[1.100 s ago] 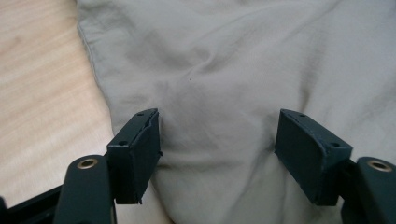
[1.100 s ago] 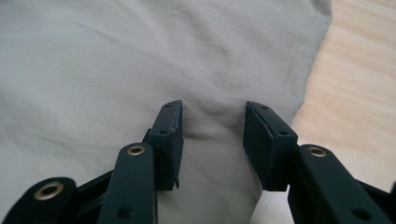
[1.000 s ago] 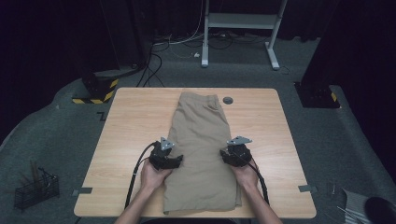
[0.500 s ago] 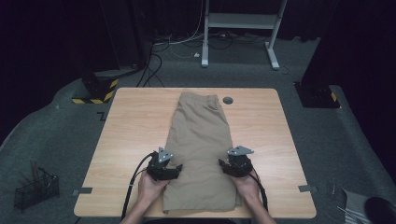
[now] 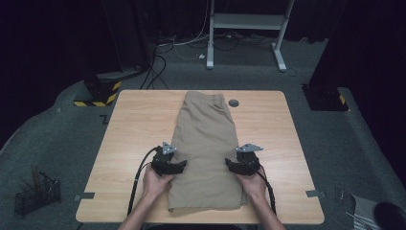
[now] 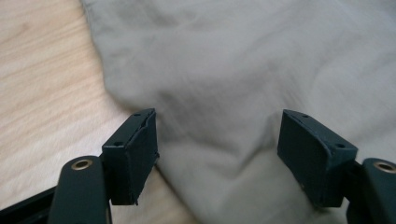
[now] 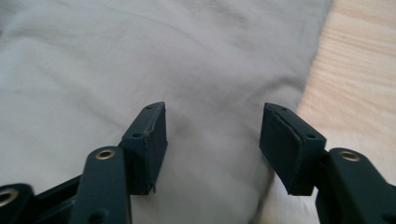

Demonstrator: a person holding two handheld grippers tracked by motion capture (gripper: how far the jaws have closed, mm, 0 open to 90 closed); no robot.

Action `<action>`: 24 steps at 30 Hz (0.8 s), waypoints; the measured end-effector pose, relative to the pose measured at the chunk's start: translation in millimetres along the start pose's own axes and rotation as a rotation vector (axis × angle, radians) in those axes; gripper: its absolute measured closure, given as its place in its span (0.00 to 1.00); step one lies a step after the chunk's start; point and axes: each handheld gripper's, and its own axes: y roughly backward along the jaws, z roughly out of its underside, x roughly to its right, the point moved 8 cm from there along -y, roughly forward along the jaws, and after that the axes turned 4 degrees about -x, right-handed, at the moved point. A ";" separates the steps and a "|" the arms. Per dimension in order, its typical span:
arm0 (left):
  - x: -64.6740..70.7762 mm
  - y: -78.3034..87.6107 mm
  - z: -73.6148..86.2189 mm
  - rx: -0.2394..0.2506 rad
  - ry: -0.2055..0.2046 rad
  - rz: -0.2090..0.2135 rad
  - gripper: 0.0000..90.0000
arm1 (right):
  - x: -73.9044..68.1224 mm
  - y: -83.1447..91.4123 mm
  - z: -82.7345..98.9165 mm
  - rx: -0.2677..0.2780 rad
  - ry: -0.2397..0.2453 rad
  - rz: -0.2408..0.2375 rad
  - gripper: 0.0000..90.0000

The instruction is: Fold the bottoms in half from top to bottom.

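Both grippers, left gripper (image 5: 178, 165) and right gripper (image 5: 231, 164), fingers apart, right's just widened, over shorts (image 5: 207, 143).

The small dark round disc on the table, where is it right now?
In the high view the dark disc lies on the wooden table near its far edge, just right of the waistband end of the folded khaki shorts, far from both grippers.

Folded shorts (image 5: 207, 148) lie mid-table (image 5: 134, 129), a round disc (image 5: 233, 102) just right of their far end.
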 end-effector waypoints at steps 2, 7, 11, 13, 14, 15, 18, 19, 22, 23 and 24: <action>0.0 7.3 1.9 0.010 0.023 0.012 0.32 | 0.4 5.4 3.7 0.000 -0.011 -0.002 0.43; 6.8 15.8 11.0 0.004 0.046 0.032 0.29 | 0.8 12.9 11.7 -0.018 -0.024 0.012 0.41; 11.3 13.2 17.3 -0.015 0.047 0.041 0.28 | -1.5 15.1 22.2 -0.031 -0.027 0.026 0.40; 11.8 12.0 18.4 -0.016 0.041 0.032 0.27 | -2.5 17.3 24.9 -0.028 -0.034 0.031 0.40; 12.3 11.6 18.5 -0.015 0.036 0.025 0.26 | -3.1 17.8 25.8 -0.025 -0.031 0.034 0.40; 13.2 11.0 18.6 -0.016 0.033 0.022 0.25 | -3.8 18.0 26.7 -0.027 -0.020 0.049 0.40; 14.6 10.0 19.2 -0.020 0.008 0.000 0.23 | -5.1 17.5 26.7 -0.032 -0.002 0.064 0.40; 15.5 9.6 19.3 -0.021 0.010 -0.003 0.23 | -5.1 17.5 26.7 -0.032 -0.004 0.063 0.40; 13.3 8.4 17.0 -0.042 0.023 -0.005 0.21 | -4.5 17.2 26.6 -0.025 -0.006 0.062 0.40; 12.5 8.1 16.4 -0.047 0.025 -0.005 0.20 | -3.0 17.1 25.9 -0.026 -0.012 0.061 0.40; 11.9 7.7 15.7 -0.048 0.030 -0.008 0.20 | -2.6 16.8 25.4 -0.025 -0.021 0.059 0.40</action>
